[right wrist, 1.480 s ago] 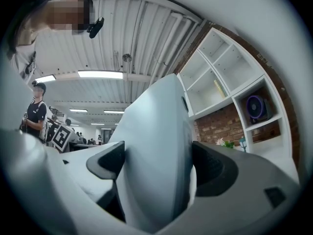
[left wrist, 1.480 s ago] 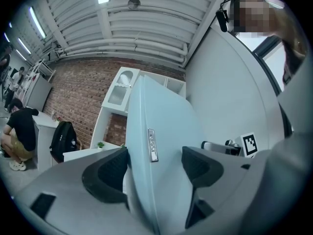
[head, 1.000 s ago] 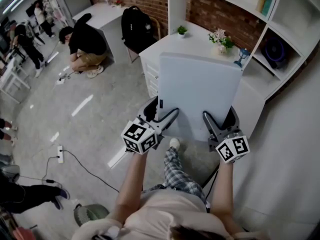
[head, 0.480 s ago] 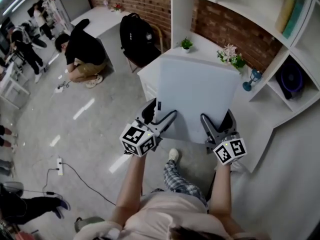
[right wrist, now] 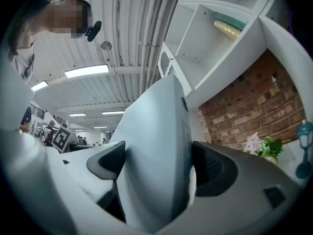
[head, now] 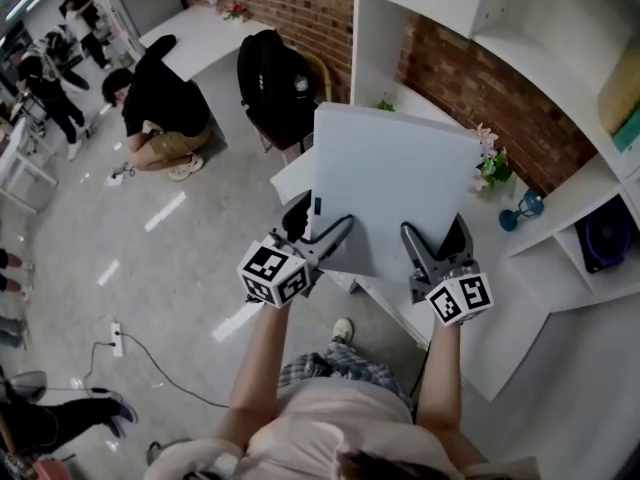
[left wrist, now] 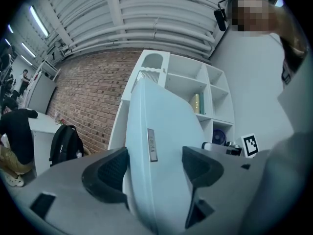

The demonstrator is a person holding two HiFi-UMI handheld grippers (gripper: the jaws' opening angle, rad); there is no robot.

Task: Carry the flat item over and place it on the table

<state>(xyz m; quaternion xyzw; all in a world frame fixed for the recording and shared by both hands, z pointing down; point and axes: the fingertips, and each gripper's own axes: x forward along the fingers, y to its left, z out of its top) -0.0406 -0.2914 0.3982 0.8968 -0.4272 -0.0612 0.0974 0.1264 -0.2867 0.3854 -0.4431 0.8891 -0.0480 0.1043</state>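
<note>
Left gripper [head: 320, 226], right gripper [head: 438, 238] jaws both pinching near edge of flat item [head: 395, 193]. I should hold it level, lower onto table [head: 505, 313] at right, clear of flowers [head: 490, 163].

left gripper [head: 320, 226]: jaws clamped on flat panel [head: 392, 183], lower-left edge
right gripper [head: 437, 236]: jaws clamped on panel's lower-right edge
forearms [head: 262, 363]: bare, both stretched forward, side by side, grippers about level

Can't read a single thing on my feed. The small label strip [left wrist: 151, 145] on the edge of the flat white panel [head: 390, 193] is too blurry. The marker cubes [head: 272, 271] just show black-and-white square patterns, not letters or digits.
</note>
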